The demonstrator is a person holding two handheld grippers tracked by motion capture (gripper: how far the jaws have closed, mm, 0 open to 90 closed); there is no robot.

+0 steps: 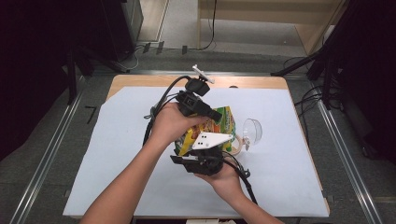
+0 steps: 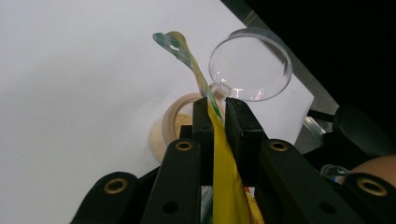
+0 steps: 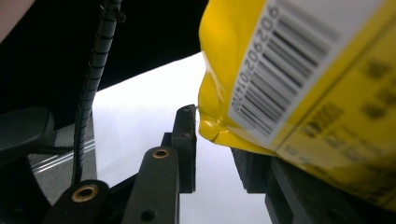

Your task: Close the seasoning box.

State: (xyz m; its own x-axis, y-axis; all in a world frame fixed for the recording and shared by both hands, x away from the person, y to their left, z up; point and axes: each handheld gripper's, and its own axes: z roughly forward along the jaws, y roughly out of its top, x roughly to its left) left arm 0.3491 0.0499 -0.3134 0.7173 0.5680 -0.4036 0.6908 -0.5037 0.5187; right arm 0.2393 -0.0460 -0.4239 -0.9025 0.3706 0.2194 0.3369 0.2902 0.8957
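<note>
A yellow and green snack bag [image 1: 223,122] is held up between my two grippers above the white-covered table [image 1: 116,177]. In the left gripper view my left gripper [image 2: 217,105] is shut on the bag's thin flat edge [image 2: 225,182], whose torn end curls up past the jaws. My left gripper [image 1: 210,112] reaches in from the upper left. The right gripper [image 1: 208,151] comes up from below. In the right gripper view the bag's barcoded lower corner [image 3: 303,93] sits between that gripper's [image 3: 215,135] jaws, touching the left one and hiding the right one's tip.
A small round beige container [image 2: 170,126] with pale contents stands on the table under the bag, its clear hinged lid [image 2: 250,63] flipped open to the right [image 1: 252,130]. Cables trail from both grippers. Metal floor rails run along both sides of the table.
</note>
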